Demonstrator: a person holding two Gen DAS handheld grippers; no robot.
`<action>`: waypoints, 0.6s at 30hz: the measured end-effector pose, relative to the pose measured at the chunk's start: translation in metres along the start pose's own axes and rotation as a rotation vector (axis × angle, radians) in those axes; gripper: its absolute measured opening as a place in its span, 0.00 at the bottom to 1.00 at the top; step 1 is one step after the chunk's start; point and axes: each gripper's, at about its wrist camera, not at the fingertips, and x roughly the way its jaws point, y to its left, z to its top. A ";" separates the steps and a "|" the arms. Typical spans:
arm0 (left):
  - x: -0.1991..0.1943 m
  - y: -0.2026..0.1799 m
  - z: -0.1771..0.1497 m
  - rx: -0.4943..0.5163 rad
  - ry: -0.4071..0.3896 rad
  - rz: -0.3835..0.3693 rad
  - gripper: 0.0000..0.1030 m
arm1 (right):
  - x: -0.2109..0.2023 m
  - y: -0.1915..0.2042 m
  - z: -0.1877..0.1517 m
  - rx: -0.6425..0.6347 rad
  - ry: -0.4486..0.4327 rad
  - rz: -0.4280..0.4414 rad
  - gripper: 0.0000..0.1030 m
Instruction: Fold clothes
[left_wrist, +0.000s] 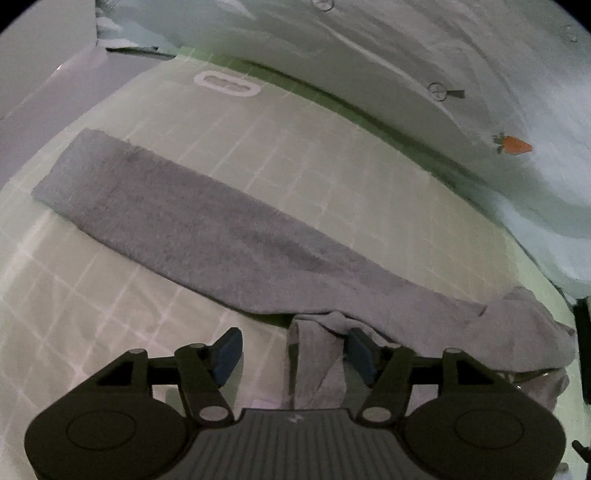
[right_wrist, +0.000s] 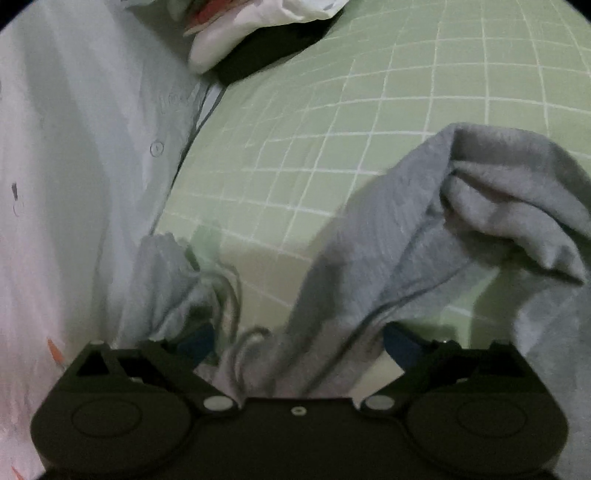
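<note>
grey trousers (left_wrist: 207, 221) lie on green mat (left_wrist: 332, 155); both hand-held grippers gape, unclamped.

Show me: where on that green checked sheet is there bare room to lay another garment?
Free: the green sheet between the grey trousers and the pale bedding; also the patch nearer the left gripper. Crowded: bunched grey cloth around the right gripper.

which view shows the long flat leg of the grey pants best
The left wrist view: the grey pants lie stretched across the green grid mat there. The right wrist view shows only their bunched waist end with the drawstring.
</note>
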 end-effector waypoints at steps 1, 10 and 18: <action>0.003 0.000 0.001 -0.002 0.008 0.011 0.62 | 0.003 0.004 0.003 -0.033 -0.001 -0.007 0.86; 0.005 -0.017 0.000 0.067 0.031 0.097 0.62 | 0.055 0.072 0.081 -0.283 -0.030 -0.053 0.07; -0.004 -0.027 -0.002 0.173 -0.006 0.177 0.62 | 0.075 0.181 0.132 -0.582 -0.292 -0.082 0.33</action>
